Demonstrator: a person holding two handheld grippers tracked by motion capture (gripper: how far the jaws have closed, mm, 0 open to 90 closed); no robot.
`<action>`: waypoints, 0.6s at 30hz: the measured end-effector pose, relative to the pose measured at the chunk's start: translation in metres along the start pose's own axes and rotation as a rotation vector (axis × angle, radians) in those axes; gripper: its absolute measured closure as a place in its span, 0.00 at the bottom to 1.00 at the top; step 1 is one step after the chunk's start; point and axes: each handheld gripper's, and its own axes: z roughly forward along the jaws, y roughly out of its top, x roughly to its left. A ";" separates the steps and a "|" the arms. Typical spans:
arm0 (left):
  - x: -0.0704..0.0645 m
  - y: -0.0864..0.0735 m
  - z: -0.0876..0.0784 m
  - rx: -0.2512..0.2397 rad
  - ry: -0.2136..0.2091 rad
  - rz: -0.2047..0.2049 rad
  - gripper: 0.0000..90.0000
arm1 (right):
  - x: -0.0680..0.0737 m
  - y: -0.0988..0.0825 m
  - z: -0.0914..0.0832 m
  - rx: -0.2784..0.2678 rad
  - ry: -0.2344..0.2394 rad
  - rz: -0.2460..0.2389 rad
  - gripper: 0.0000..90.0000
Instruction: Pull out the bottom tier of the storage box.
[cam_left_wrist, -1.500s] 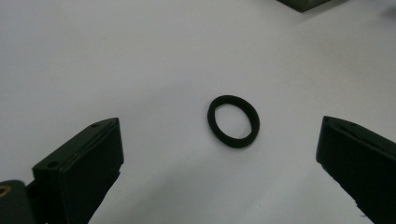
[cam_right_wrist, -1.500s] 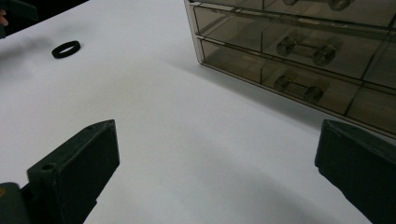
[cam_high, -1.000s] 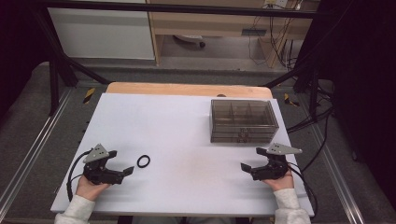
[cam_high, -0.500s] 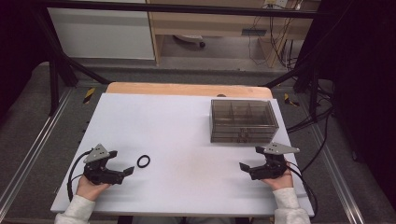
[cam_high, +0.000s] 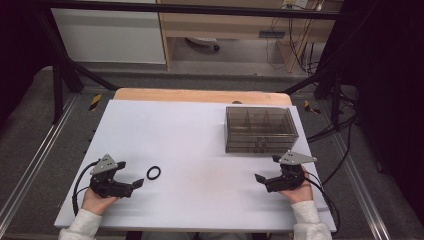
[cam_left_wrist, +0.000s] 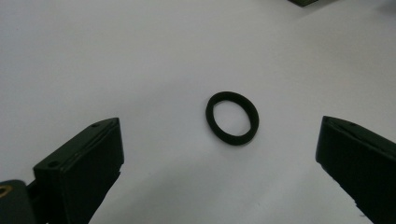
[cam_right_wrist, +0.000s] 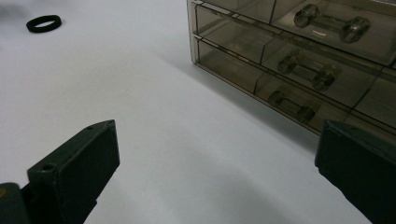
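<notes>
Barely started: black ring (cam_left_wrist: 232, 118) lying loose on counter (cam_high: 200, 135), dead ahead at 12 o'clock of wide-apart left claw (cam_left_wrist: 219, 172); right claw (cam_right_wrist: 215, 177) also spread, empty, drawer box (cam_right_wrist: 299, 60) at 1 o'clock, drawers looking shut.

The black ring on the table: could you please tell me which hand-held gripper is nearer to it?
Left. The left hand-held gripper sits just short of the black ring, jaws open toward it; the right hand-held gripper is far across the table, near the drawer box.

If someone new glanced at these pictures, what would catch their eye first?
Probably the small black ring lying flat on the white table, just ahead of the open left gripper. Next, the smoky translucent drawer box at the table's far right, beyond the open right gripper.
</notes>
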 end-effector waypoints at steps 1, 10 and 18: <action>0.000 0.000 0.000 -0.001 0.001 0.000 0.01 | 0.000 0.001 0.000 0.002 -0.002 -0.004 0.00; 0.000 0.000 0.001 0.004 0.003 0.001 0.01 | 0.002 0.004 0.001 0.012 -0.020 -0.044 0.01; 0.000 0.000 0.002 0.005 0.004 0.005 0.01 | 0.003 0.008 0.002 0.029 -0.026 -0.072 0.01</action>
